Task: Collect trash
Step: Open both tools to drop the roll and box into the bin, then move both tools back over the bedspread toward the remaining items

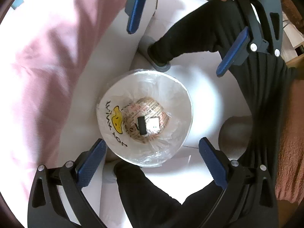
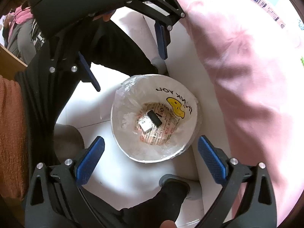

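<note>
Left gripper (image 1: 150, 163): blue-padded fingers (image 1: 91, 163) spread wide, nothing between them; poised above the trash bin (image 1: 183, 102), looking straight down into it. Seen from the right wrist camera at the top of that view (image 2: 129, 57), likewise spread.

Right gripper (image 2: 150, 161): fingers (image 2: 210, 159) spread wide and bare of any load; also above the bin, on the opposite side from the left one. Seen from the left wrist camera (image 1: 182, 38) beyond the bin's far rim, wide apart.

Trash bin (image 2: 121, 144): round, white, standing on a pale floor (image 1: 209, 98). Lined with a clear plastic bag (image 2: 133, 93) folded over the rim, printed with a yellow smiley face (image 2: 176, 106) and black lettering.

Contents, at the bottom of the bin: a sheet of printed paper (image 2: 161, 134), crumpled, reddish and black print. On it, roughly centred, a small black rectangular object (image 2: 154, 118) and, touching or just beside it, a small white packet (image 2: 144, 123), possibly with a label; detail too small to read.

Around the bin: the person's dark-trousered legs (image 1: 199, 28) on two sides of it; pink fabric (image 2: 247, 76) filling the side nearest the smiley print; a rust-coloured knit (image 2: 11, 133) at the edge opposite the pink fabric; a grey rounded shape (image 1: 235, 134) on the floor beside the bin, unclear what it is.
</note>
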